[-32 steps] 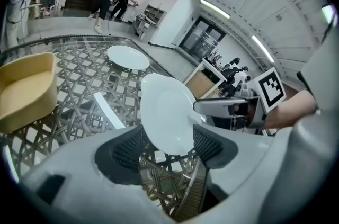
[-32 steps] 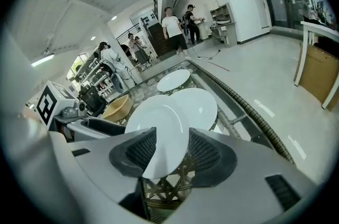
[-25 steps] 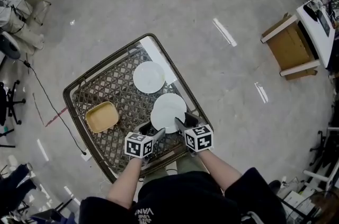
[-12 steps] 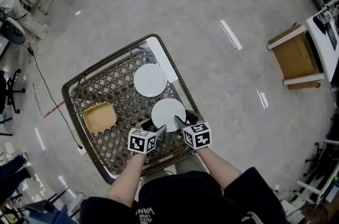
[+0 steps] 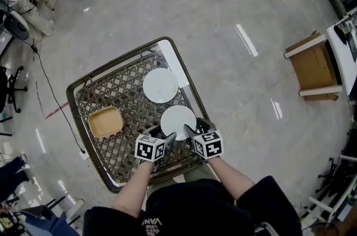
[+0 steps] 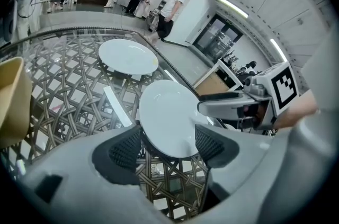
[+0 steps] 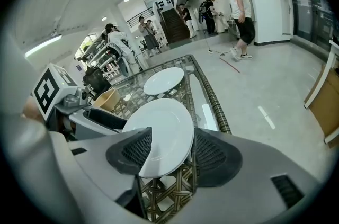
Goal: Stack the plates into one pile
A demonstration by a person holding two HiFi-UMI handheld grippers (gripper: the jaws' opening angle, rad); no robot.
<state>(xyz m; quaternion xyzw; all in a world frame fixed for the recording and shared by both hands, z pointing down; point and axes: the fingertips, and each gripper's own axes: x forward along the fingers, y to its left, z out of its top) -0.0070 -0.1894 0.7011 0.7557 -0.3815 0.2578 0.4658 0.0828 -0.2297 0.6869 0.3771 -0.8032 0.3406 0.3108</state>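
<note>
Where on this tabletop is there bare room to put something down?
The table is bare at its far left corner, bordered by the rim, the tan dish and the far plate. It is also bare in the middle strip between the tan dish and the near plate. The right side is crowded: both plates lie close together beside that rim.

On the table [image 5: 120, 90], the upper plate [image 5: 160, 85] lies mid-frame, the lower plate [image 5: 178, 121] just below-right — the dish [image 5: 106, 122] left of both.

near plate [image 5: 178, 120]: white | far plate [image 5: 160, 85]: white | bowl [image 5: 106, 122]: tan | table [image 5: 114, 91]: brown lattice
</note>
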